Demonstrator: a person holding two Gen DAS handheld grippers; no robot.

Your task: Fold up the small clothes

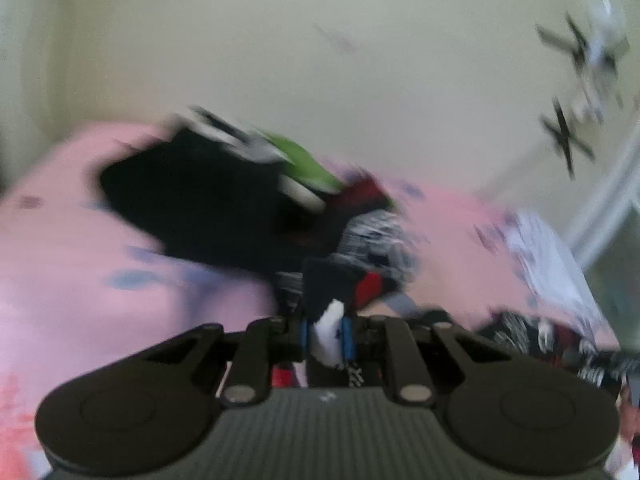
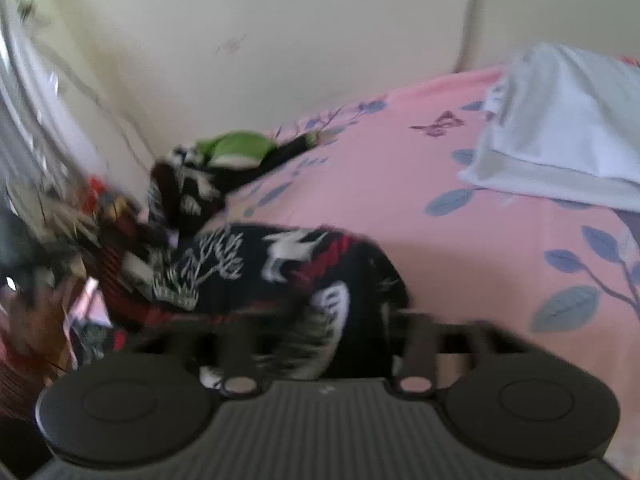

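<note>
The left gripper (image 1: 326,334) is pinching a fold of the patterned garment (image 2: 288,268), white and dark cloth bunched between its blue pads, low in the middle of the left wrist view. The right gripper (image 2: 320,332) looks pressed onto the same dark, white-printed garment at the bottom centre of its own view, though blur hides its fingertips. The garment lies on the pink bedsheet (image 2: 420,208), its far end running into a heap of clothes (image 1: 208,200) at the centre left. To fold well, both pinches should probably hold matching corners and lift the cloth clear of the heap before laying it flat on bare sheet. A green item (image 2: 236,146) tops the heap against the wall (image 2: 280,32), and a white cloth (image 2: 560,120) sits upper right, well apart. Only the heap crowds the fold.
</note>
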